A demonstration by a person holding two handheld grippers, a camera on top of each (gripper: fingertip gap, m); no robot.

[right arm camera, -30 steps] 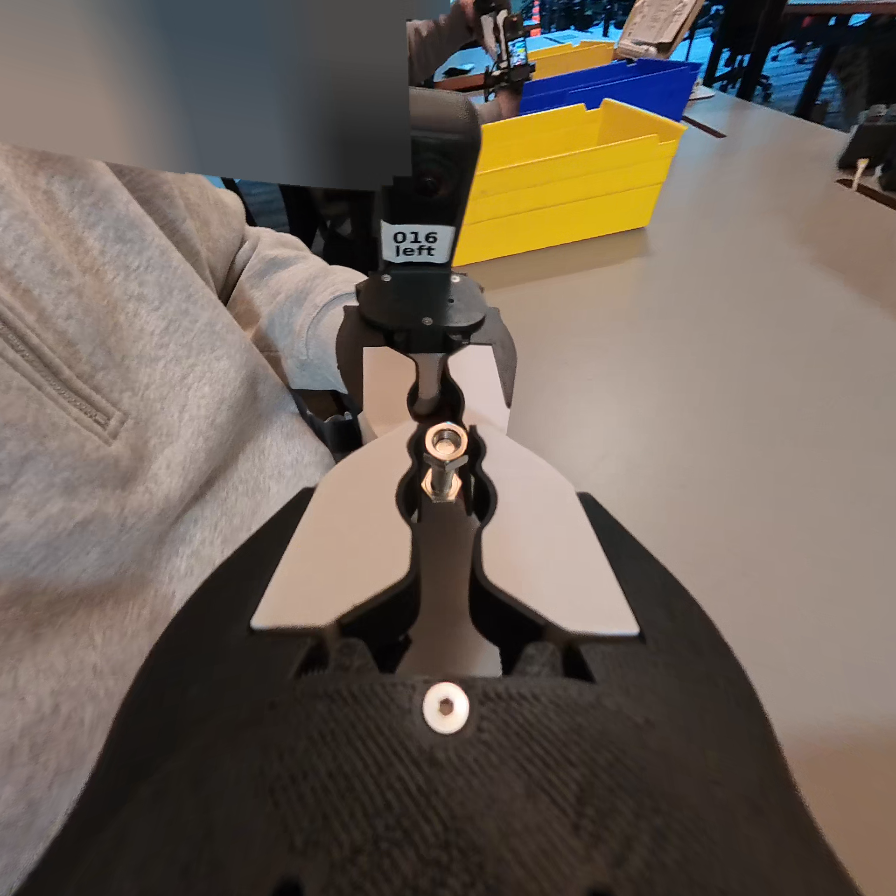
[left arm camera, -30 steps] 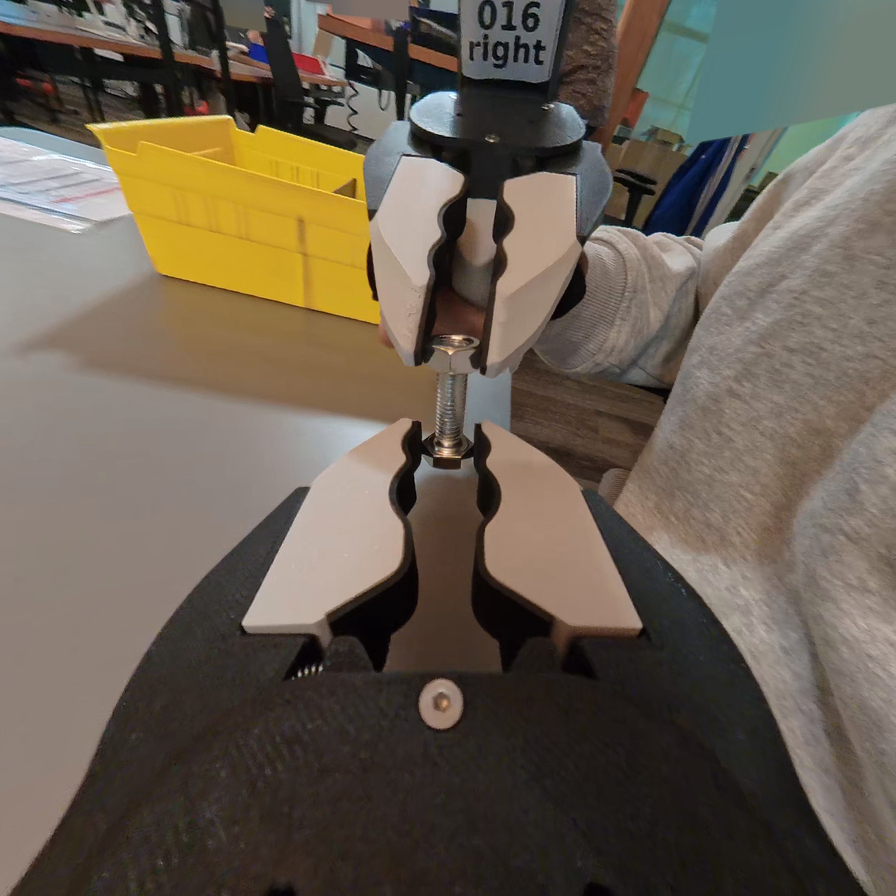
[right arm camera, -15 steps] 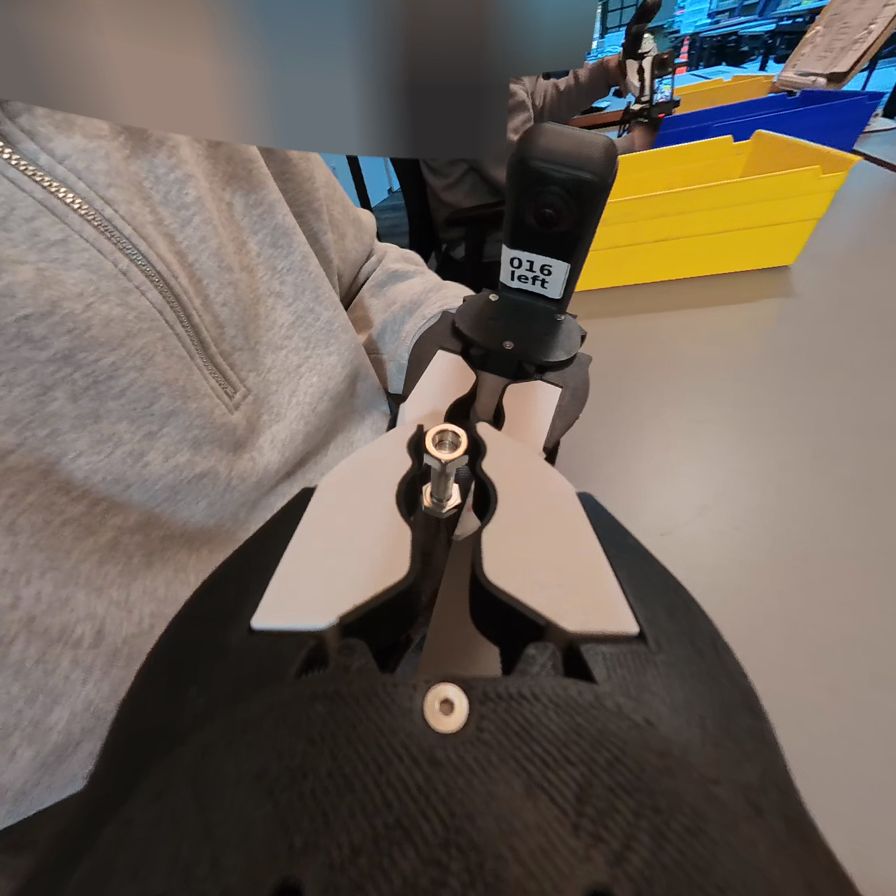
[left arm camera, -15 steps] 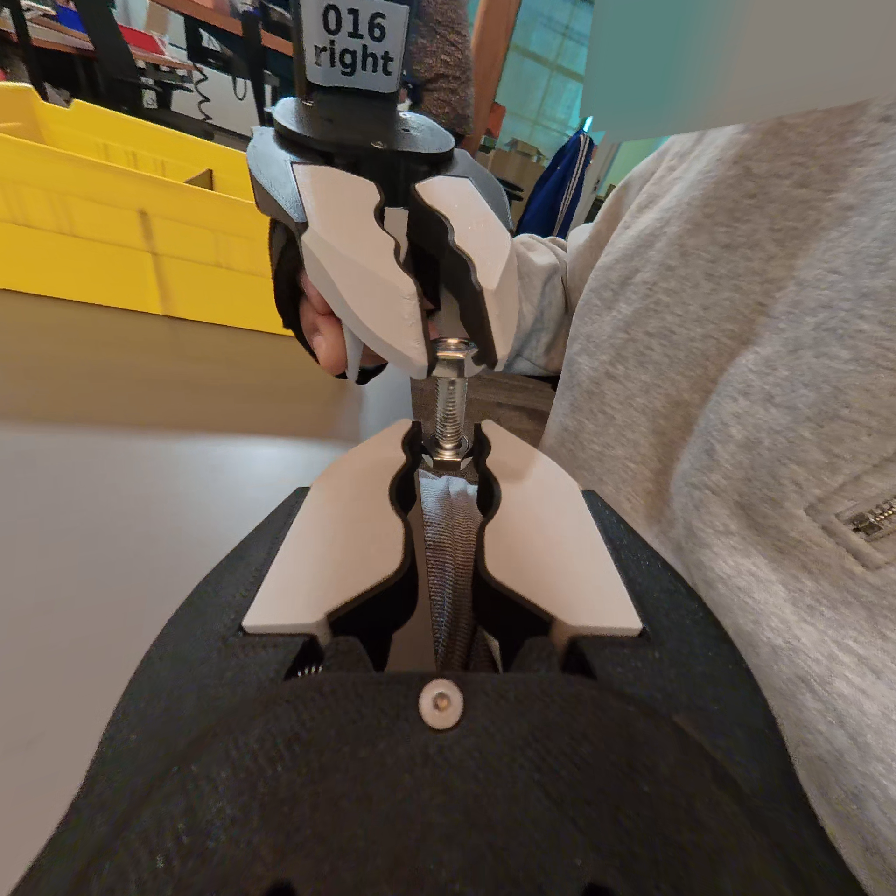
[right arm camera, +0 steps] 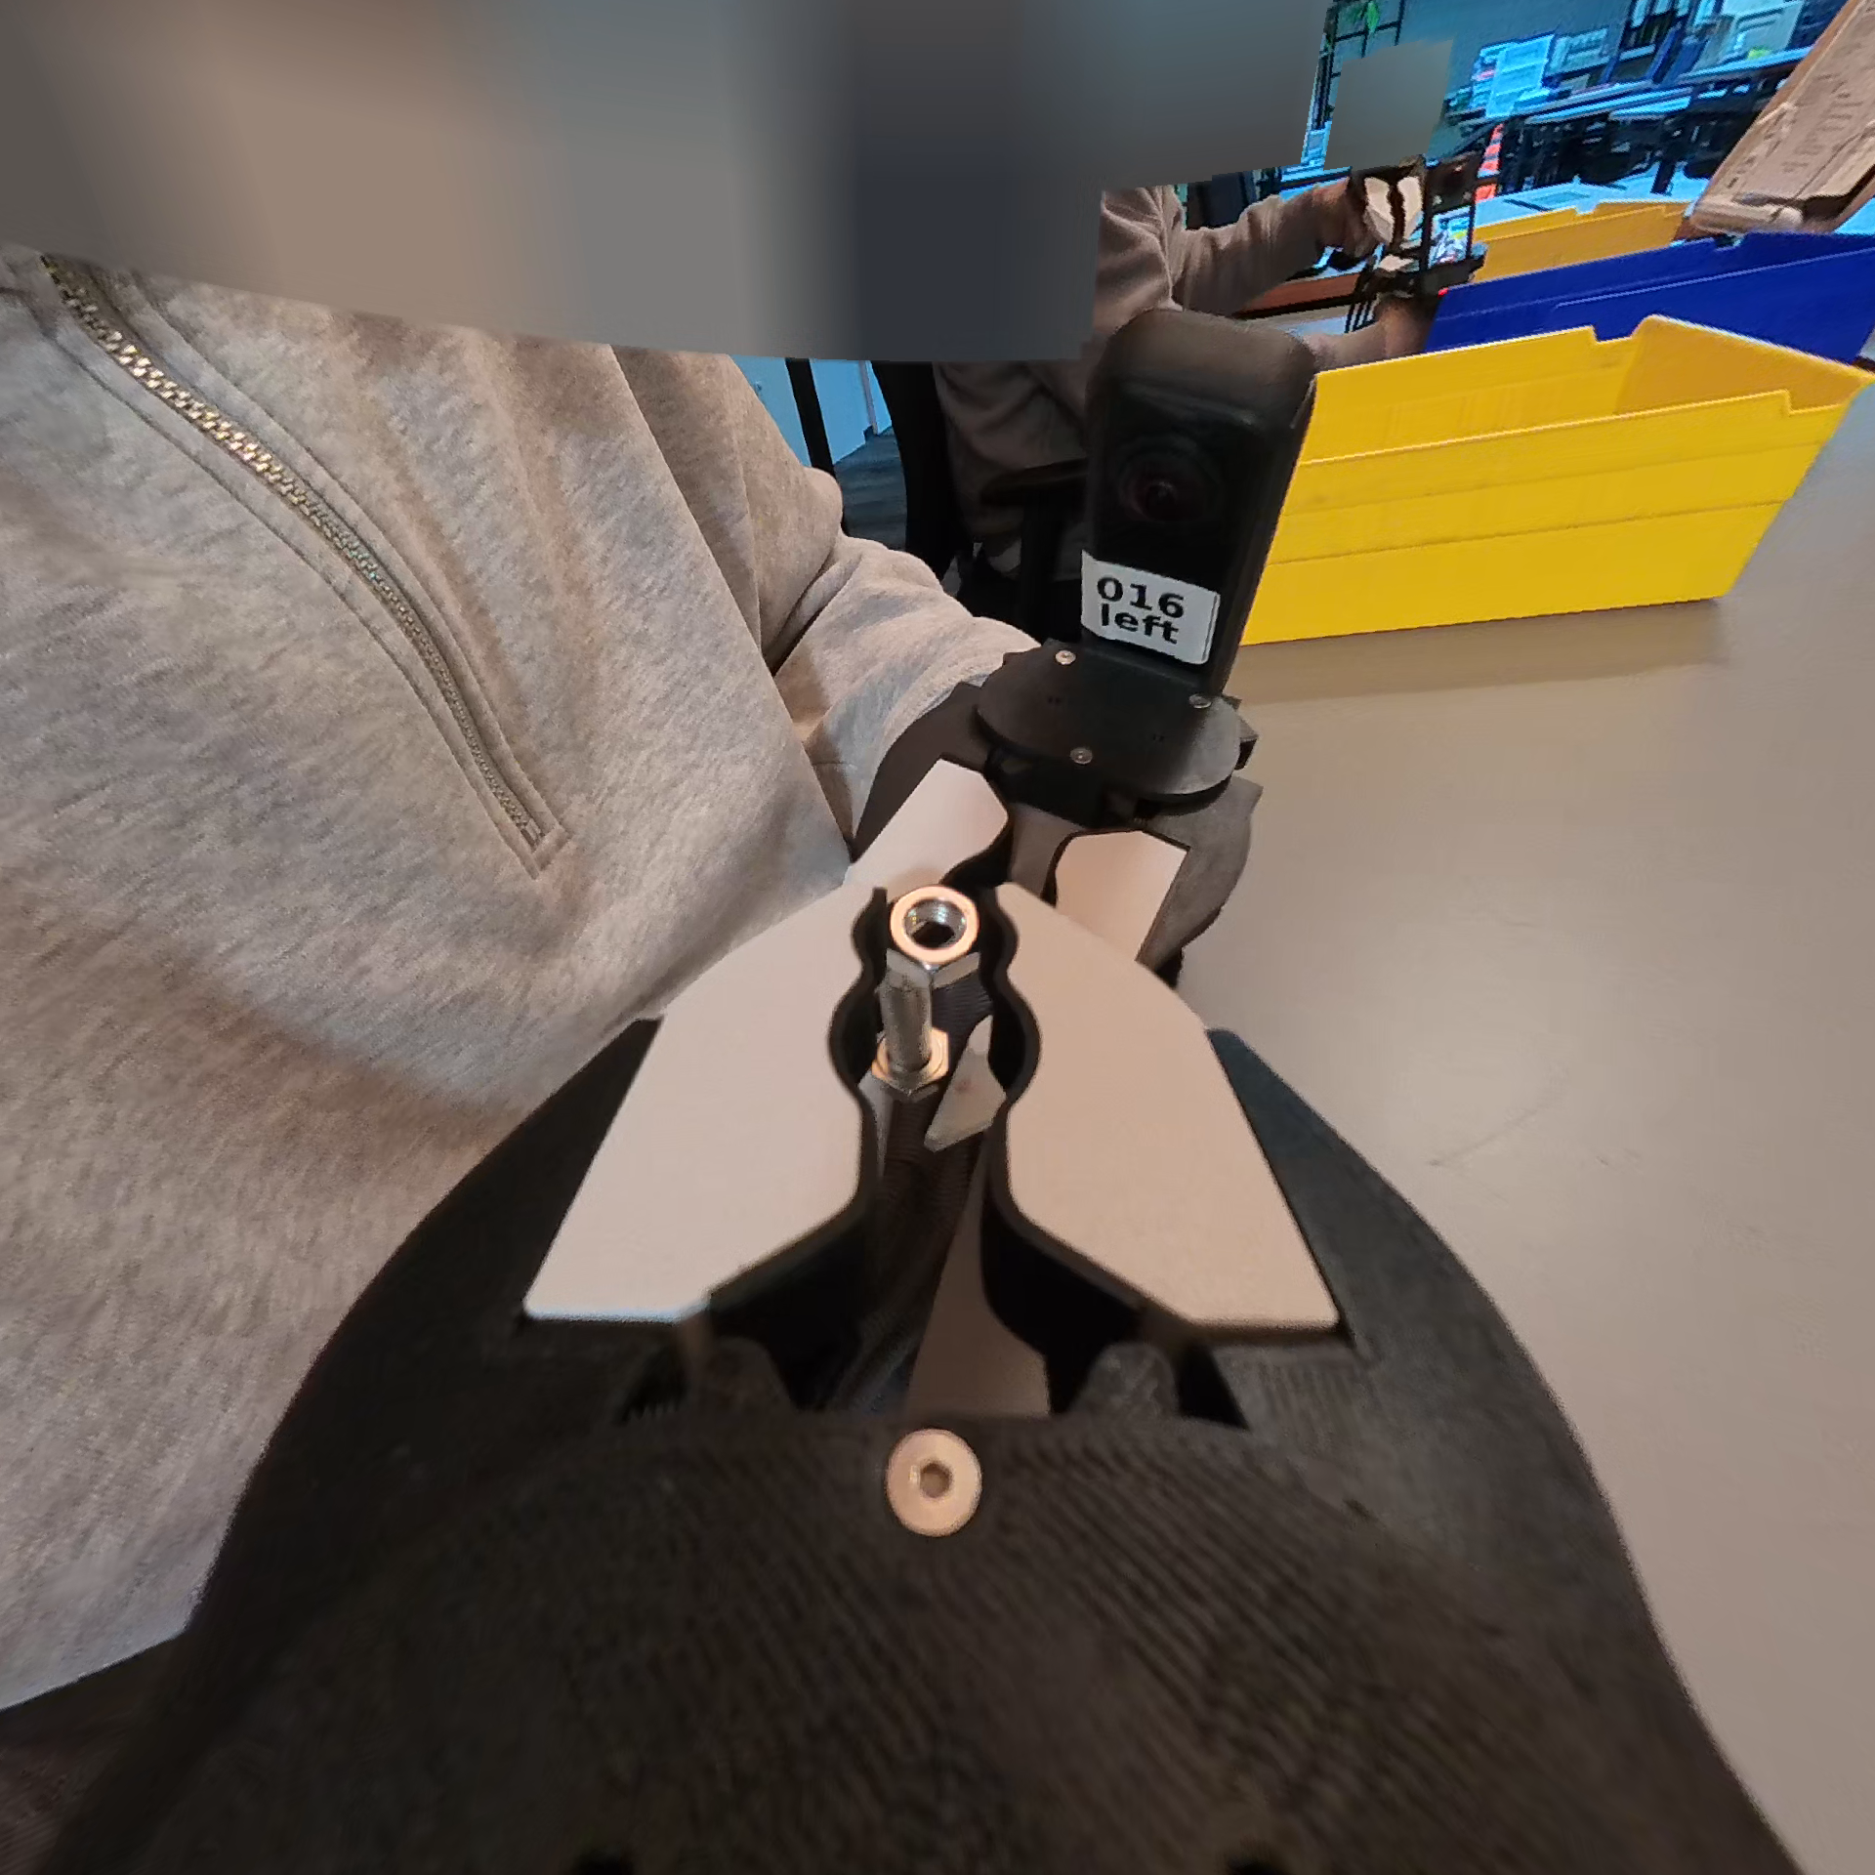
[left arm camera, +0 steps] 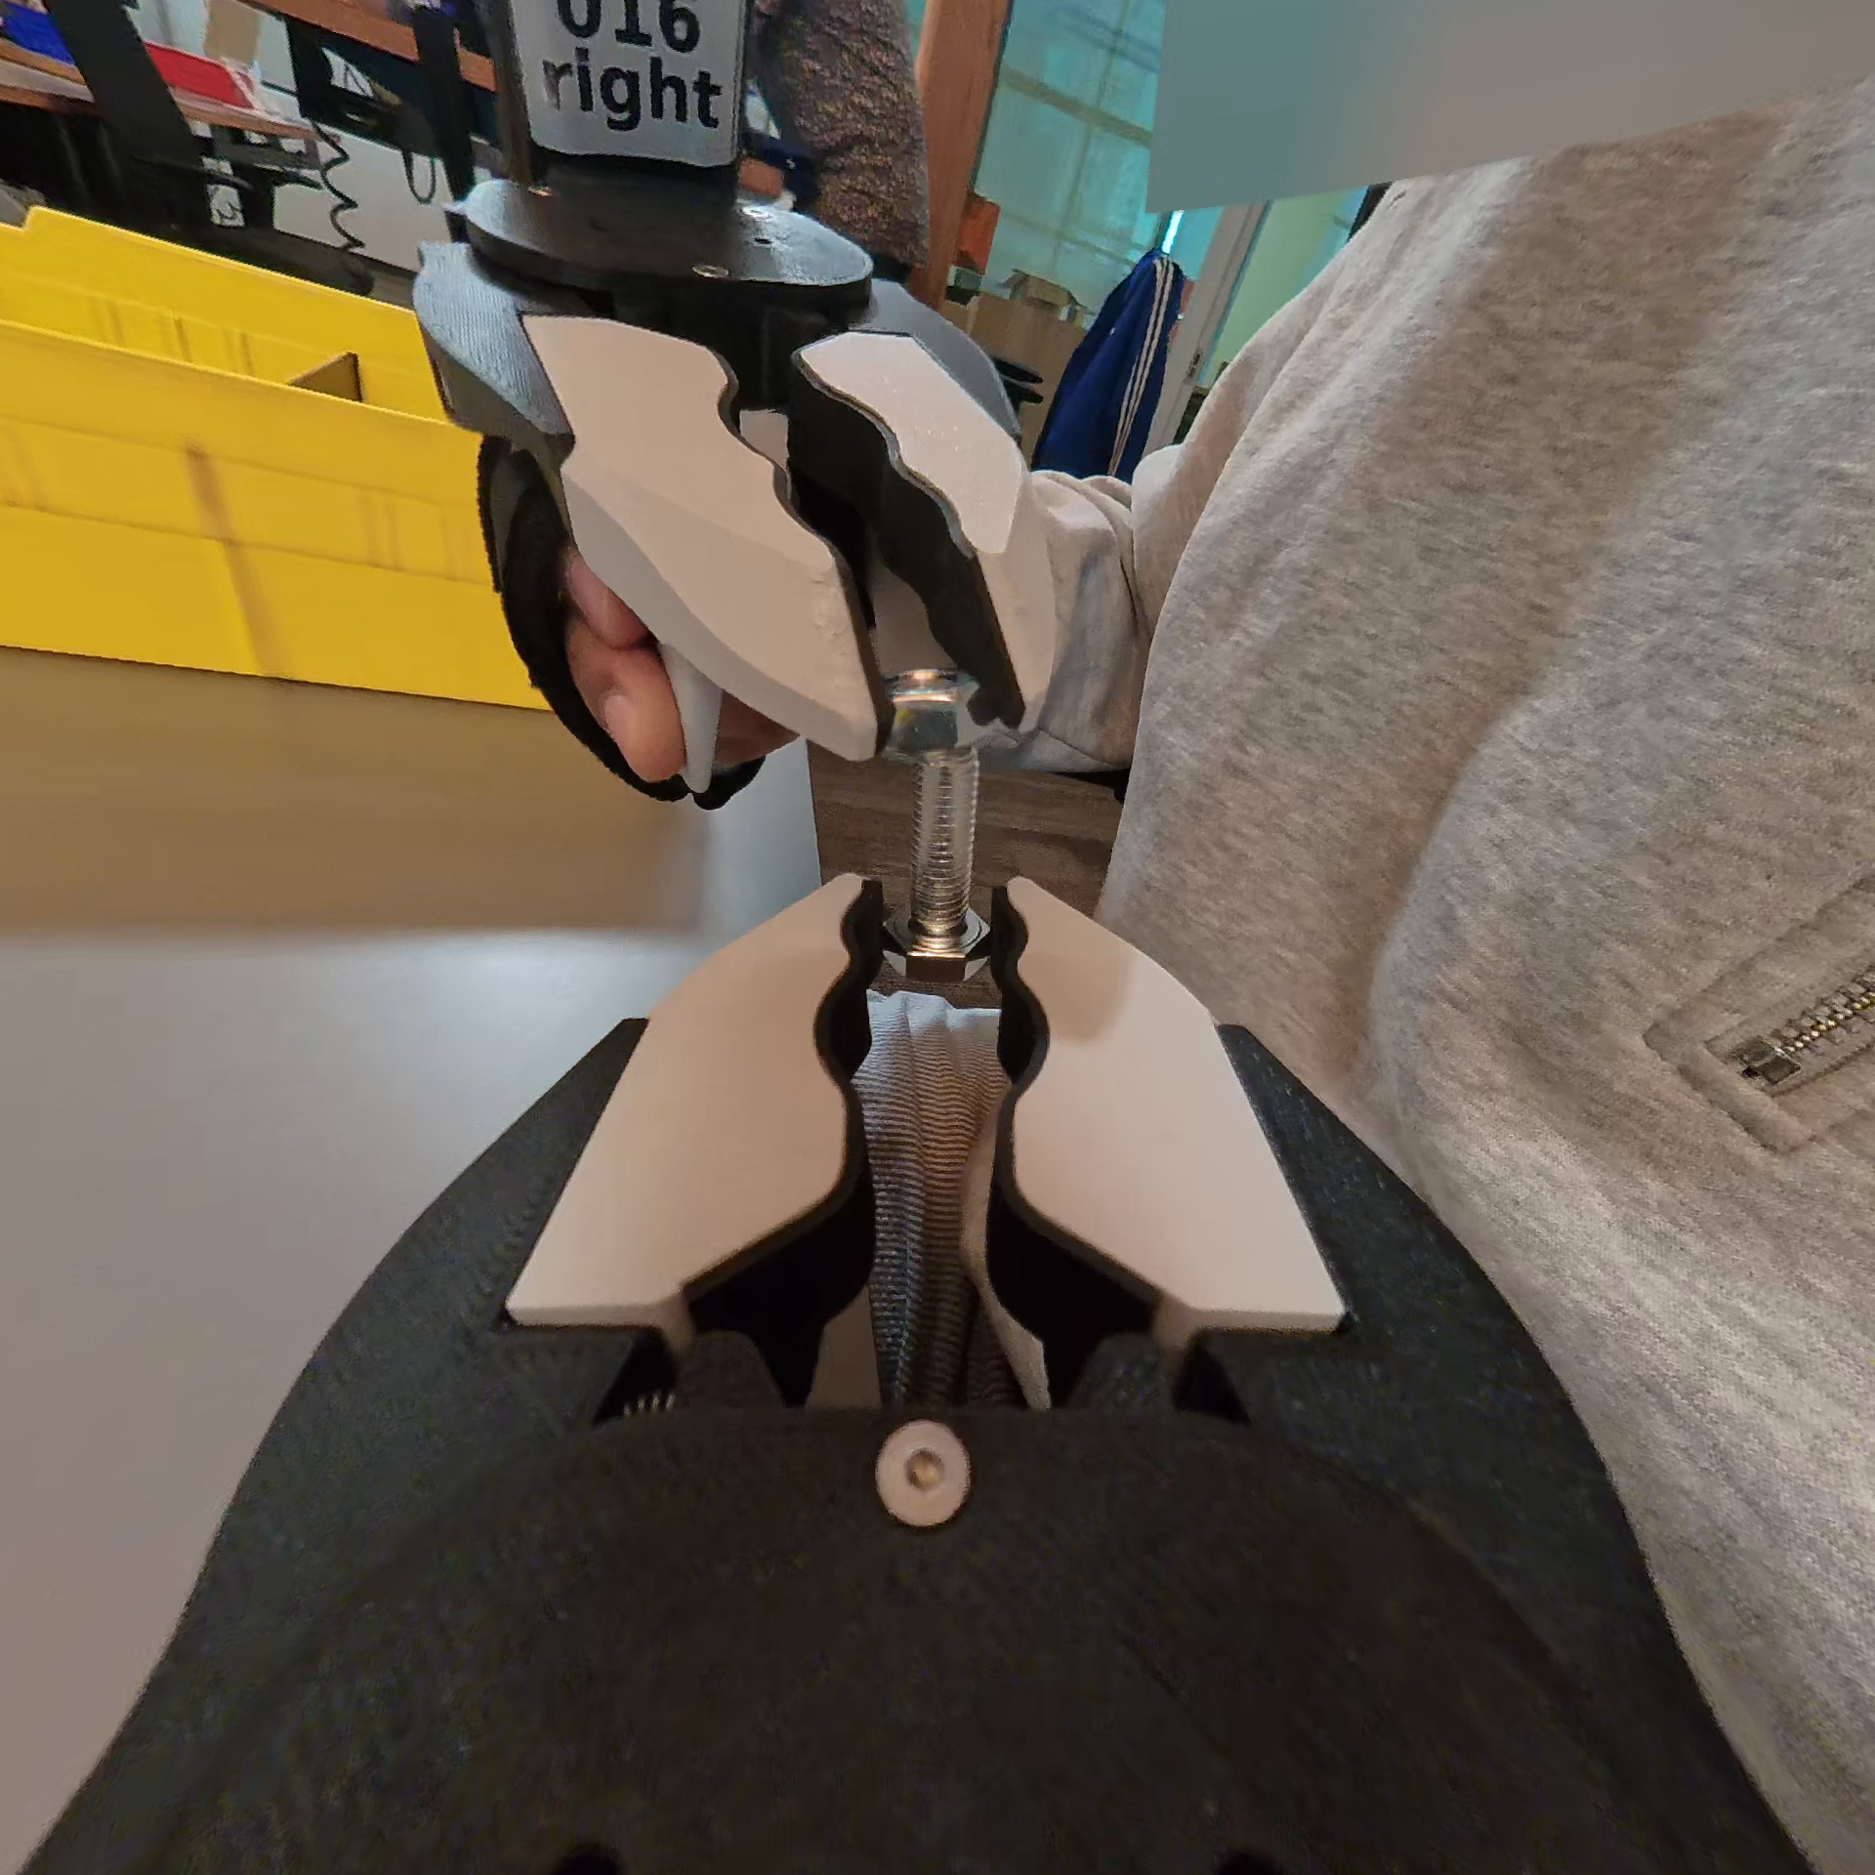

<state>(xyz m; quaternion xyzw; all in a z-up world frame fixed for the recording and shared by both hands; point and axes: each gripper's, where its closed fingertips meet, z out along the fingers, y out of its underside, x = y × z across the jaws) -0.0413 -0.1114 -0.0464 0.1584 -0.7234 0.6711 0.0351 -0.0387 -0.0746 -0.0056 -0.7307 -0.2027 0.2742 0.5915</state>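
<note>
Steel bolt point(left arm camera: 942, 832): held in the air just off the desk's point(left arm camera: 304, 1116) edge on the person's side, in front of a grey sweatshirt point(left arm camera: 1522, 812), touching nothing but the two grippers.
Long axis: runs straight ahead from the left gripper point(left arm camera: 933, 913) to the right gripper point(left arm camera: 928, 710). The two meet tip to tip with the bare thread between them.
Angle: in the right wrist view the shank slants down and back under that gripper's fingers, so the right gripper sits skewed to the bolt, while the left one is in line with it.
Left gripper: fingers drawn in almost together, their tips pinching a hex nut point(left arm camera: 933, 952) threaded on the near end of the shank.
Right gripper: fingers narrowed to a small gap, clamping the hex end point(left arm camera: 925, 708) at the far end. From its own camera that piece shows a round hollow, so it may be a head or a second nut; I cannot tell which.
Nearer gripper: neither, as each holds one end.
Hand point(left arm camera: 619, 700): wrapped round the right gripper's grip, above the desk edge.
Yellow bin point(left arm camera: 203, 507): on the desk, well apart from the bolt, towards the far side.
</note>
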